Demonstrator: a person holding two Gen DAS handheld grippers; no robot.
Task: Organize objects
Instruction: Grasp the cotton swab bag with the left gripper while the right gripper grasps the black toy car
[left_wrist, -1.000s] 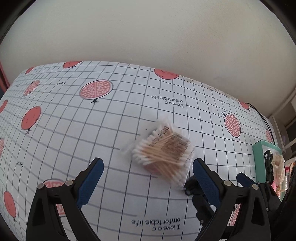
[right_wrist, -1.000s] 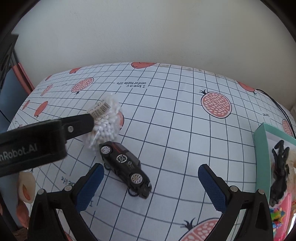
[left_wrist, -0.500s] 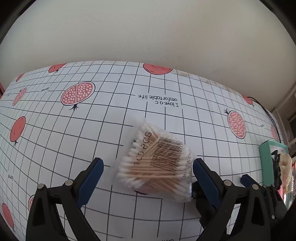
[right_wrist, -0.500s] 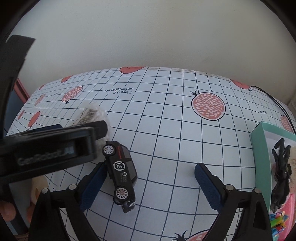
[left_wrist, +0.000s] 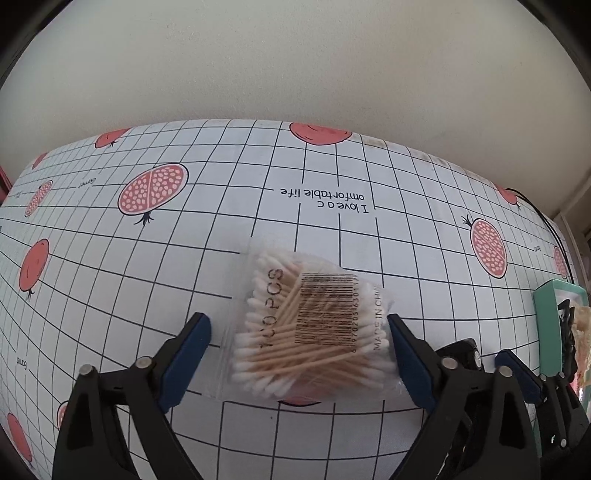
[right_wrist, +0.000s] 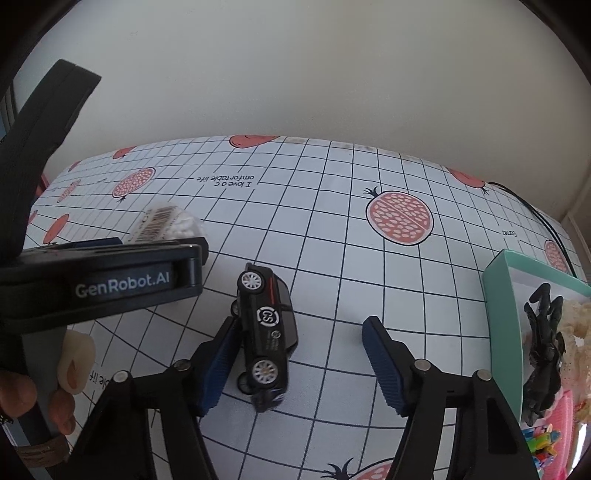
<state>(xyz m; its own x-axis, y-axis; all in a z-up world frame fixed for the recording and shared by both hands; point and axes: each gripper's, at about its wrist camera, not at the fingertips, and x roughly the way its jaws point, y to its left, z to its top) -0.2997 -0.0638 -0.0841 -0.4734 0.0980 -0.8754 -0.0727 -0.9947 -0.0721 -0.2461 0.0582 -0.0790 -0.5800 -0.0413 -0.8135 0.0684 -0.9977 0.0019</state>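
tablecloth (left_wrist: 110, 280): white, black grid, red pomegranates | toy car (right_wrist: 267, 328): black | box (right_wrist: 504, 295): teal

Likely home: pomegranate-print tablecloth (right_wrist: 332, 258), toy car (right_wrist: 266, 332), teal box (right_wrist: 502, 295) of trinkets.

On the counter (left_wrist: 110, 280) the bag of cotton swabs (left_wrist: 314, 325) lies between the spread fingers of the left tongs (left_wrist: 299, 332), close to the right finger. To its right the toy car (right_wrist: 266, 332) lies between the parted fingers of the right tongs (right_wrist: 299, 350), against the left finger. The open box (right_wrist: 502, 317) stands further right at the counter's edge, with a glove (right_wrist: 543, 343) in it. A wall rises behind the counter.
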